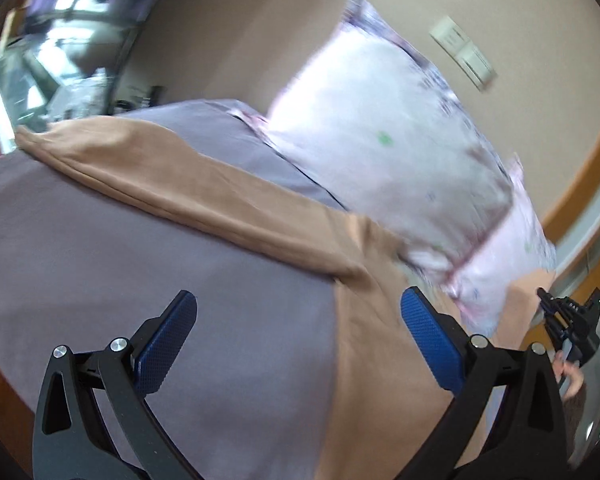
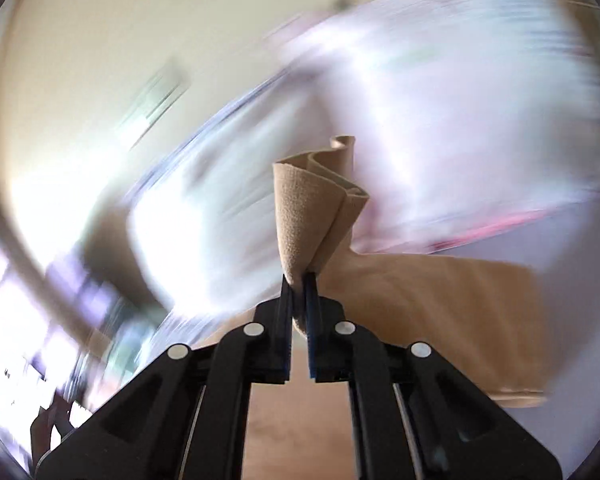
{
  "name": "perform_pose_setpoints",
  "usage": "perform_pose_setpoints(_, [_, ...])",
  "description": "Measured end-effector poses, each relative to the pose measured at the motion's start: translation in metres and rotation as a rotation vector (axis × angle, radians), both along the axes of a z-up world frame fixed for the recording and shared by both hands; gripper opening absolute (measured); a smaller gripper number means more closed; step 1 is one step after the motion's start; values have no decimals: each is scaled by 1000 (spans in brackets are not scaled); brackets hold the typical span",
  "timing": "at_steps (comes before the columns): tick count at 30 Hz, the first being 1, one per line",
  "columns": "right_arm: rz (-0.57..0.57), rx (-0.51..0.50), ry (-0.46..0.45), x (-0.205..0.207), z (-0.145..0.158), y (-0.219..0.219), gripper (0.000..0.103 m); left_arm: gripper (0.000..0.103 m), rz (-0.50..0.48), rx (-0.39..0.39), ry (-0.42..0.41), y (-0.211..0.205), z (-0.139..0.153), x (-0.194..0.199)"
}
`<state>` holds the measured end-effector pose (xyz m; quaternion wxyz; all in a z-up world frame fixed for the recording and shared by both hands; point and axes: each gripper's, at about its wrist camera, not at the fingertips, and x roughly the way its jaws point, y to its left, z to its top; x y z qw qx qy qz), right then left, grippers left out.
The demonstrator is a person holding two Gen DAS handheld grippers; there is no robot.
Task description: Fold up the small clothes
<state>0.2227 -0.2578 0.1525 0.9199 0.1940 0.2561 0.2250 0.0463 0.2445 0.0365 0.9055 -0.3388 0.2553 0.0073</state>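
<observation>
A tan garment (image 1: 204, 196) lies stretched across a grey-purple bed sheet (image 1: 100, 248), one long part running to the far left, the rest spreading under my left gripper. My left gripper (image 1: 298, 328) is open and empty, hovering above the garment and sheet. My right gripper (image 2: 299, 280) is shut on a bunched end of the tan garment (image 2: 312, 208), which sticks up between the jaws; the rest trails off to the right (image 2: 440, 304). The right gripper also shows at the right edge of the left wrist view (image 1: 572, 320). The right wrist view is heavily motion blurred.
A pale pink patterned pillow (image 1: 400, 136) leans against the beige wall at the head of the bed; it also shows in the right wrist view (image 2: 440, 100). A wall switch plate (image 1: 464, 52) sits above it. A window (image 1: 60, 20) is at far left.
</observation>
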Motion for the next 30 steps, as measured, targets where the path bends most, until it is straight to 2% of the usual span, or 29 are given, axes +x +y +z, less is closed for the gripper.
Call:
perform_pose_setpoints(1, [87,-19,19,7,-7,37,6,102,22,-23,-2,9,1,-1])
perform_pose_setpoints(3, [279,-92,127,23,-37,118,13,102,76,-79,7,29,0,0])
perform_pose_setpoints(5, [409,-152,263,27,-72,173,25,102,133,-113,27,50,-2,1])
perform_pose_setpoints(6, [440,-152,297,26,-81,184,26,102,158,-120,39,59,-3,1])
perform_pose_setpoints(7, [451,-140,307,21,-87,188,32,102,185,-127,56,70,-6,1])
perform_pose_setpoints(8, [441,-124,292,18,-87,184,47,101,202,-134,70,78,-8,1])
perform_pose_setpoints(9, [421,-115,273,14,-84,176,55,99,216,-149,80,86,-11,1])
perform_pose_setpoints(10, [393,-106,250,8,-82,168,68,94,233,-174,89,98,-14,2])
perform_pose_setpoints(11, [358,-98,226,1,-78,155,70,89,245,-191,99,106,-17,1])
perform_pose_setpoints(15, [284,-84,196,-1,-65,111,74,83,296,-312,133,136,-32,4])
perform_pose_setpoints(16, [273,-81,192,-7,-64,105,75,77,310,-332,141,140,-35,6])
perform_pose_setpoints(21, [257,-41,202,-6,-71,82,76,69,389,-374,173,165,-39,15])
perform_pose_setpoints(24, [267,-19,214,-9,-76,79,76,61,420,-435,184,179,-43,21])
perform_pose_setpoints(25, [269,-16,215,-11,-77,78,76,54,422,-443,189,181,-43,21])
perform_pose_setpoints(26, [273,-11,214,-12,-78,75,76,40,432,-446,209,185,-44,23])
perform_pose_setpoints(27, [276,-5,214,-14,-79,73,77,30,440,-442,226,187,-46,24])
perform_pose_setpoints(28, [277,-3,213,-16,-79,71,77,12,447,-435,242,190,-49,25])
perform_pose_setpoints(30, [274,-2,205,-20,-77,64,77,8,444,-387,255,190,-49,30])
